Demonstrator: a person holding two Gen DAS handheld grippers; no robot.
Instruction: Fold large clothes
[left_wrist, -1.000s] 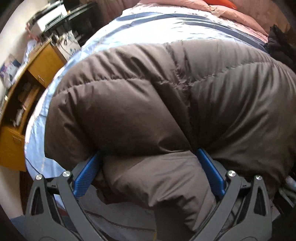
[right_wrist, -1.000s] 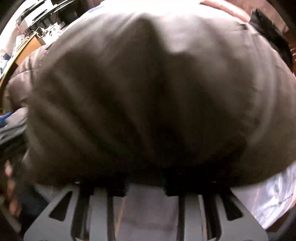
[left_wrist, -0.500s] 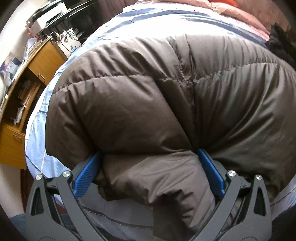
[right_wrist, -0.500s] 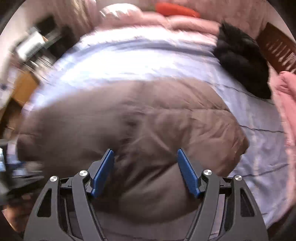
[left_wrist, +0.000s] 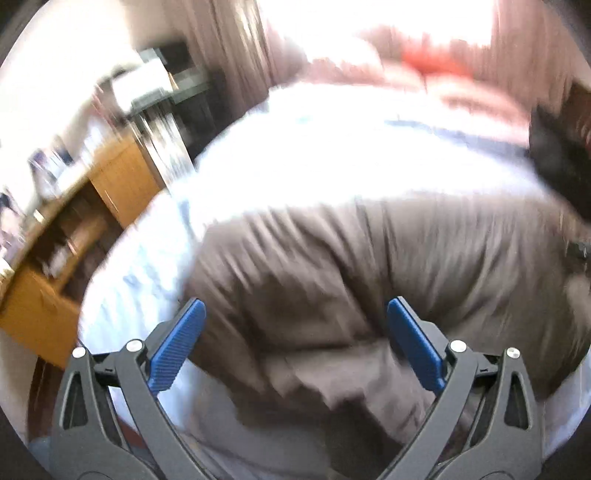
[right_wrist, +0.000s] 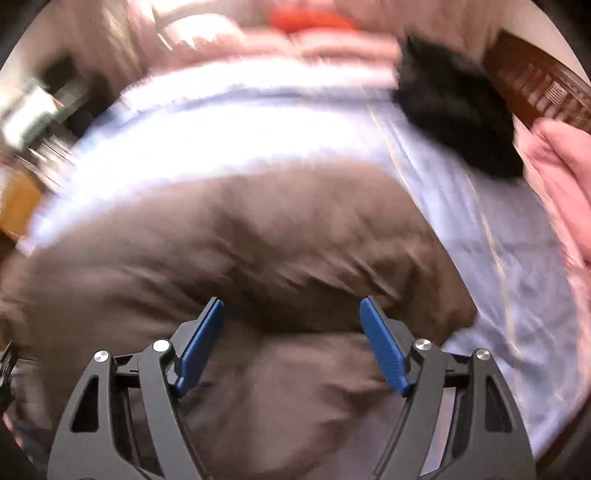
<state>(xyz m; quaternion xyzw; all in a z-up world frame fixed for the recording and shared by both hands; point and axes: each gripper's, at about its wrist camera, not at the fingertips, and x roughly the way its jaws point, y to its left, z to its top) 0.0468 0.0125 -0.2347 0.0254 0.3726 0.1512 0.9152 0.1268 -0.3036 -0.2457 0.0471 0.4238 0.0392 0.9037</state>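
Observation:
A brown puffer jacket (left_wrist: 369, 266) lies bunched and folded on the light blue bed sheet (left_wrist: 332, 147). My left gripper (left_wrist: 295, 306) hovers above its near edge, blue pads wide apart and open, with no fabric pressed between them. In the right wrist view the same jacket (right_wrist: 258, 240) fills the middle. My right gripper (right_wrist: 291, 302) is over its near fold with its jaws opening; the fabric lies below and the pads do not press on it. Both views are motion-blurred.
A black garment (right_wrist: 454, 107) lies at the far right of the bed sheet (right_wrist: 498, 258), next to a pink blanket (right_wrist: 554, 166) and a dark wooden headboard (right_wrist: 535, 85). An orange pillow (right_wrist: 306, 18) is at the far end. A wooden desk (left_wrist: 118, 177) stands left of the bed.
Both grippers have lifted and drawn back from the jacket. The left no longer has the fold between its pads. The right came out from the fabric and its pads spread wider.

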